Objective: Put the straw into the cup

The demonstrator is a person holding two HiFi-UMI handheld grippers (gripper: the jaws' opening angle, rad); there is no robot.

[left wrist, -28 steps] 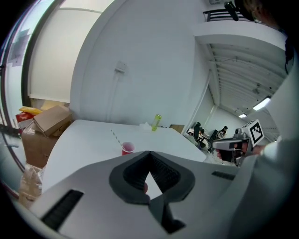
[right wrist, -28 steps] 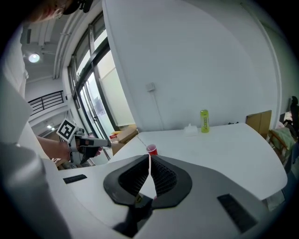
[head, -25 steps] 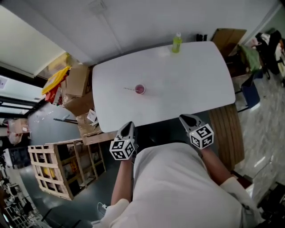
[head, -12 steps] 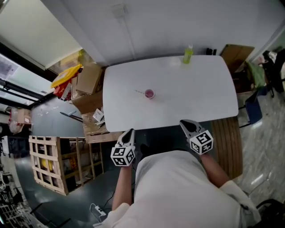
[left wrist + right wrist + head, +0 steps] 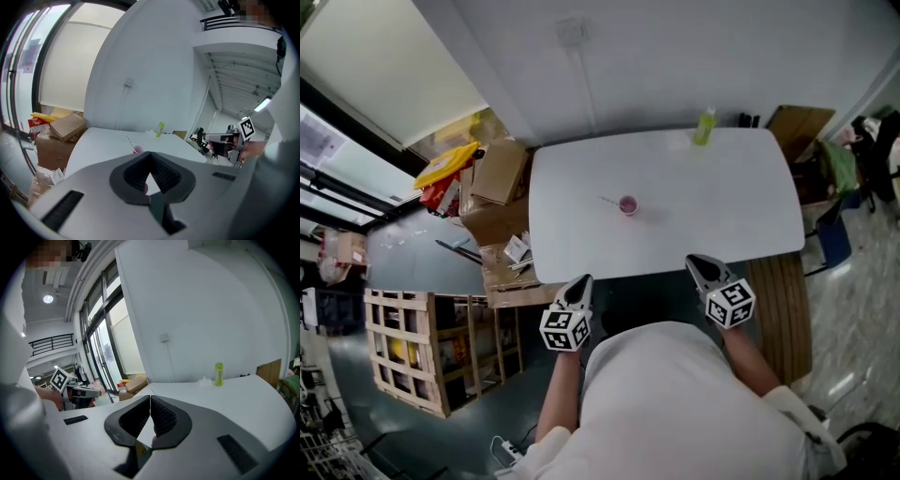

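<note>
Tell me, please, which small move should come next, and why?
Probably move the left gripper forward over the table toward the straw, opening its jaws. It and the right gripper are at the near edge, shut and empty, while the straw lies beside the pink cup, on its left.

The white bench (image 5: 722, 216) has rounded corners, and its far edge runs along the wall. A small pink cup (image 5: 627, 205) sits on it, left of the middle. A thin straw (image 5: 609, 200) lies just left of the cup with one end at its rim; whether the two touch cannot be told. Well beyond the cup and to its right, a green bottle (image 5: 704, 127) stands upright at the far edge. A small white lump (image 5: 205, 382) rests just beside the bottle, on the cup's side.
</note>
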